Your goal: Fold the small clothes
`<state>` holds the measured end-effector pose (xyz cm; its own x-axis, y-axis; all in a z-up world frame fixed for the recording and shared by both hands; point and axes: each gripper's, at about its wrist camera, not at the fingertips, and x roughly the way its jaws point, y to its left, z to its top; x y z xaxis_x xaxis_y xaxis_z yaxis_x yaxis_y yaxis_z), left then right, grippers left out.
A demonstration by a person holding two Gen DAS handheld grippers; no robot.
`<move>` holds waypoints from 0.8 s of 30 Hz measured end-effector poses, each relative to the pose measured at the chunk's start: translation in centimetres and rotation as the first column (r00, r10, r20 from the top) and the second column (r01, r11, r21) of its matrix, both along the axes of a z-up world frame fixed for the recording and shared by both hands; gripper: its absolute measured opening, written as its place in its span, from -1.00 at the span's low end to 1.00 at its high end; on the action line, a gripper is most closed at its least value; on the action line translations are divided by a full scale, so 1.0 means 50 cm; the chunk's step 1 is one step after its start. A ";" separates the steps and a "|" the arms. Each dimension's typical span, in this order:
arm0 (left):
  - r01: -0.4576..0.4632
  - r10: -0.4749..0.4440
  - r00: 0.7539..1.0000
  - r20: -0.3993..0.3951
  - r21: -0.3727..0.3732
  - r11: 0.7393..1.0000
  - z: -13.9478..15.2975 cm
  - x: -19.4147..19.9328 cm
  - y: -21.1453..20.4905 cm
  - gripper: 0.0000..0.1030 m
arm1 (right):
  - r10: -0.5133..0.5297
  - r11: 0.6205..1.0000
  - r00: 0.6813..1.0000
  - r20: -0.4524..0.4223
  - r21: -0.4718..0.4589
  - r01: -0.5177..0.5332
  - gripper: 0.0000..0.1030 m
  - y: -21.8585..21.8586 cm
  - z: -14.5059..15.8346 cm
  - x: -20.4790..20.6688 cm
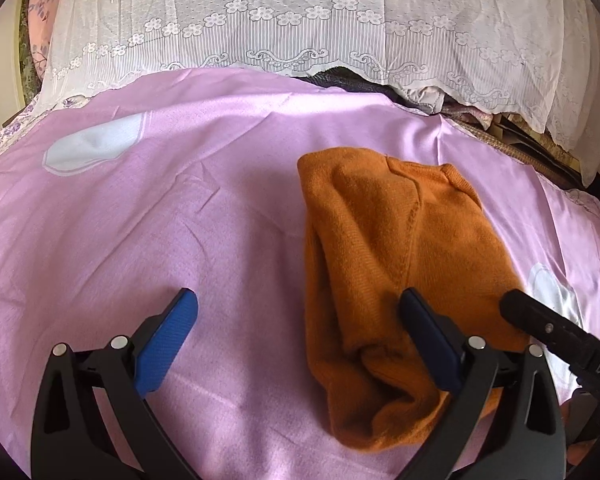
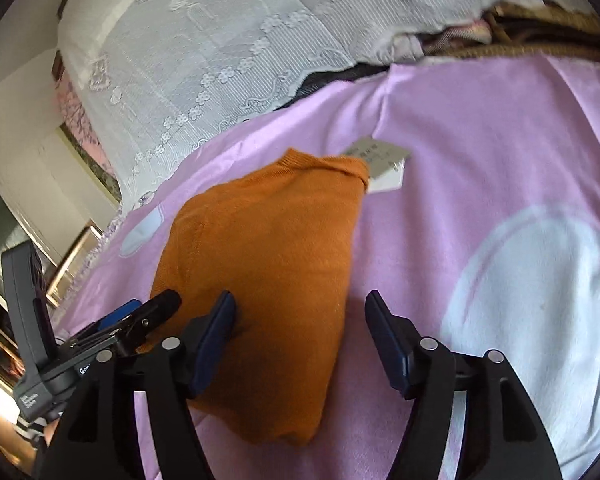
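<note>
R gripper (image 2: 300, 332): fingers spread wide, straddling near-R edge of the orange knit sweater (image 2: 260, 280); pads not pressing, nothing held.
L gripper (image 1: 298, 336): fingers spread; R one sits over sweater's near hem, L one over bare sheet. No pinch.
Sweater: lies on pink bed sheet (image 1: 140, 220), already folded narrow, sides tucked in; near hem bunched & lumpy, neck end far.
Paper tag (image 2: 384, 168): sticks out at collar, far end.
Step (guess): halve it, hem up to collar.
How to: flatten hem lump 1st; pinch both near corners thru all layers, lift low, carry evenly so edges line up; tuck tag under.
Risk: knit slips on satiny sheet, layers splay.
Far: white lace cover (image 1: 300, 20) over pile behind.
</note>
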<state>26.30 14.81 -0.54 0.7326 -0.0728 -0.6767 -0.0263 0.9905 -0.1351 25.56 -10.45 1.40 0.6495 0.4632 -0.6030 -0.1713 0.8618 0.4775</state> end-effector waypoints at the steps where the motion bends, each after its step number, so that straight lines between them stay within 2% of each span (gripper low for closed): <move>1: -0.001 0.001 1.000 0.000 0.000 1.000 0.000 -0.003 0.000 0.91 | -0.001 1.000 1.000 -0.006 0.008 0.001 0.32 -0.002 -0.002 -0.005; 10: -0.020 0.020 1.000 0.000 0.000 1.000 0.000 -0.040 0.001 0.91 | -0.021 1.000 1.000 -0.019 -0.002 0.021 0.40 -0.009 0.000 -0.063; 14: -0.019 0.019 1.000 0.009 -0.003 1.000 0.004 -0.075 -0.004 0.91 | -0.040 0.998 0.999 -0.002 -0.042 0.039 0.46 -0.008 0.010 -0.104; 18: -0.004 0.002 0.999 0.041 0.040 0.999 0.014 -0.121 -0.029 0.91 | -0.046 0.993 0.999 0.019 -0.105 0.048 0.46 0.005 0.023 -0.151; 24: -0.016 0.003 0.997 0.081 0.159 0.987 0.030 -0.186 -0.074 0.91 | -0.112 0.981 0.990 0.084 -0.151 0.124 0.57 -0.003 0.050 -0.217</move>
<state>16.98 11.12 0.93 0.7851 0.0382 -0.6182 -0.0313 0.9993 0.0221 14.71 -10.62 3.91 0.7399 0.2849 -0.6094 -0.0940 0.9408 0.3257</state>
